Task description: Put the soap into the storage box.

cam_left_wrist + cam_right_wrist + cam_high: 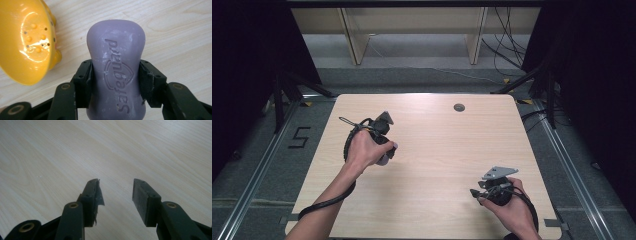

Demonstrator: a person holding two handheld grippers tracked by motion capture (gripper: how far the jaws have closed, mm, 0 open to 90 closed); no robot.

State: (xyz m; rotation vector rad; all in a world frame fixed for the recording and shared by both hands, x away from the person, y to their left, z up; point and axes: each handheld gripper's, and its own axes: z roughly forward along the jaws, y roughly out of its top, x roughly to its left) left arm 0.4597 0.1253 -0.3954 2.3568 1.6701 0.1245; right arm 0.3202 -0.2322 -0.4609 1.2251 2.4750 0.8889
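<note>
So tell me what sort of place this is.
Probably a lab or recording rig, not a home: a bare wooden table stands between dark curtains, metal rails run along the floor, and loose cables trail behind.

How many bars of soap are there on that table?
1. The purple soap bar is clamped between the pads of the left tool, beside a yellow soap dish. The right tool is open with bare table under it. Others may be hidden under the hands.

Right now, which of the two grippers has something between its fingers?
The left gripper: its fingers clamp a purple embossed soap bar beside a yellow perforated soap dish. The right gripper stands open over the bare wooden table.
</note>
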